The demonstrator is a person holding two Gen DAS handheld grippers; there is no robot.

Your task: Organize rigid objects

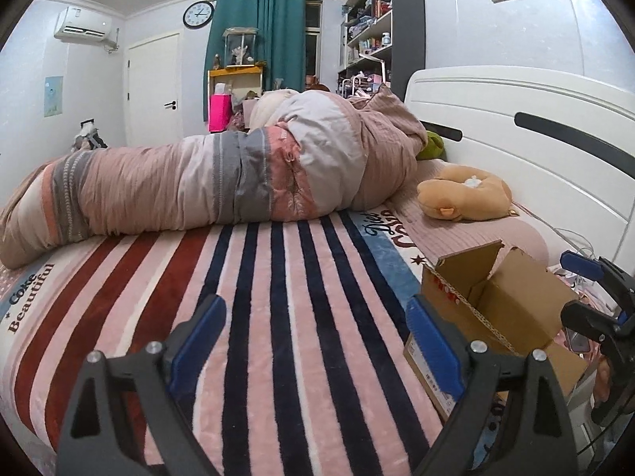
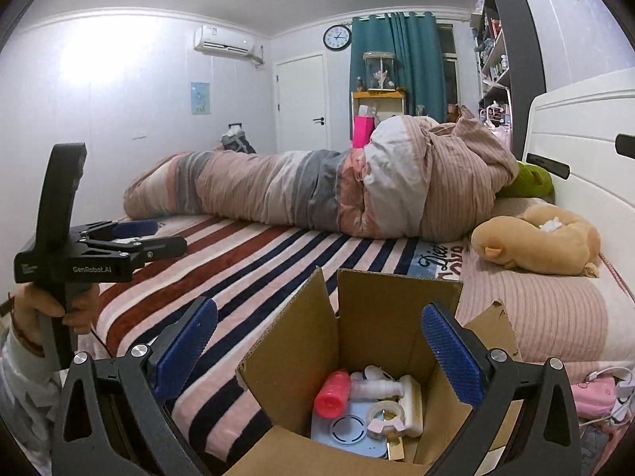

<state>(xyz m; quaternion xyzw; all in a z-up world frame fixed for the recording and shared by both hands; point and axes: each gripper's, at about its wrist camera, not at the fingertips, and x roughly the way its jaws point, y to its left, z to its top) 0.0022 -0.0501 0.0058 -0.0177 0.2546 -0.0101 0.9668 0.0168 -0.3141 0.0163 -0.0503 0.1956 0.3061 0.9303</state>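
Observation:
An open cardboard box point(image 2: 369, 317) stands on the striped blanket at the bed's near edge. It holds a red bottle point(image 2: 331, 398), a white pump bottle point(image 2: 377, 386), a tape dispenser point(image 2: 387, 420) and a pale blue flat device point(image 2: 349, 434). My right gripper point(image 2: 317, 353) is open and empty, just above the box opening. My left gripper point(image 1: 313, 341) is open and empty over the bare blanket, with the box point(image 1: 496, 317) to its right. The left gripper also shows in the right wrist view point(image 2: 139, 238), and the right gripper in the left wrist view point(image 1: 587, 289).
A rolled duvet point(image 1: 218, 182) lies across the bed. A tan plush toy point(image 1: 464, 194) rests on the pillow by the white headboard point(image 1: 516, 127). A green plush point(image 2: 528, 182) sits behind the duvet. Cables and pink items point(image 2: 599, 392) lie at the right.

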